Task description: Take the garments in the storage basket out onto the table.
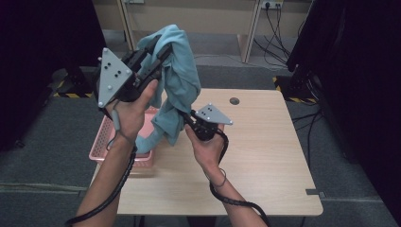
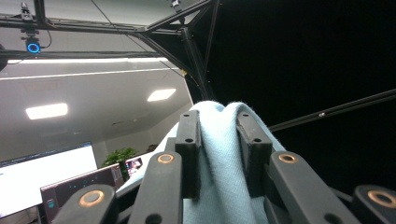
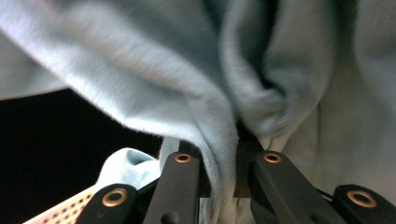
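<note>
Blue cloth point(image 1: 177, 75) is up out of the pink basket point(image 1: 101, 146), both grippers' fingers point(image 2: 189, 140) clamped on it; tail end trails inside.

No legible text, label, brand, number or sign anywhere. Lit screens point(image 2: 42, 172) at the lower left of the left gripper view too blurred to read. Black-and-yellow hazard striping point(image 1: 71, 94) on the floor beside the table point(image 1: 265, 156), without wording.
</note>
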`<state>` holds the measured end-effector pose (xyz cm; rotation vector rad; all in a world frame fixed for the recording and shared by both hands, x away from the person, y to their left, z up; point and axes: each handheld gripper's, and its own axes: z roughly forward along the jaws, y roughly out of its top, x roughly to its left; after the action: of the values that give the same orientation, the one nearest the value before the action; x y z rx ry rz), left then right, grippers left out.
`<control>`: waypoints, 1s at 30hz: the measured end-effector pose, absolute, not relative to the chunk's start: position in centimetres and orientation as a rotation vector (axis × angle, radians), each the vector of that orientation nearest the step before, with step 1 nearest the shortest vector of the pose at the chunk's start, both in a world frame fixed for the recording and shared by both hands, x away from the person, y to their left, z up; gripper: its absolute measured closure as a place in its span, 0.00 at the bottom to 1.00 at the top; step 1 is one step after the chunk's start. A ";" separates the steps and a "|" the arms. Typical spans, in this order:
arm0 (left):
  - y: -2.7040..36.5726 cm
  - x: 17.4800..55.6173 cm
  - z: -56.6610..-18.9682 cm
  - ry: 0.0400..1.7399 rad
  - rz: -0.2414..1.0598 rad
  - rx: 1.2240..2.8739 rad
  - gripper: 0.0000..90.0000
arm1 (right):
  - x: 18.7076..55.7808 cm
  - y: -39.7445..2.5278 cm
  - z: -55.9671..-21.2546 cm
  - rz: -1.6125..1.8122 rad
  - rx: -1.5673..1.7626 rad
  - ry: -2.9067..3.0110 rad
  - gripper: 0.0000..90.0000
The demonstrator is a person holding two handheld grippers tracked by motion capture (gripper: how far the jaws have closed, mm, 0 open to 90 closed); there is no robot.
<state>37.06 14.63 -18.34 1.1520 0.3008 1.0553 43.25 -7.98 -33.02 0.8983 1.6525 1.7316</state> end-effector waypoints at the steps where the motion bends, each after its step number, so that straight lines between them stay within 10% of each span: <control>1: 14.6 37.1 -18.3 0.301 1.055 1.152 0.81 | 43.2 -8.0 -33.0 1.732 0.898 1.653 0.93; 30: 15.1 39.6 -20.5 0.435 1.103 1.199 0.82 | 42.6 -15.0 -28.2 1.627 0.883 1.505 0.93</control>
<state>39.56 15.12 -20.46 1.1992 0.4351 1.1034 42.59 -14.97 -28.19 0.8830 1.5054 1.6268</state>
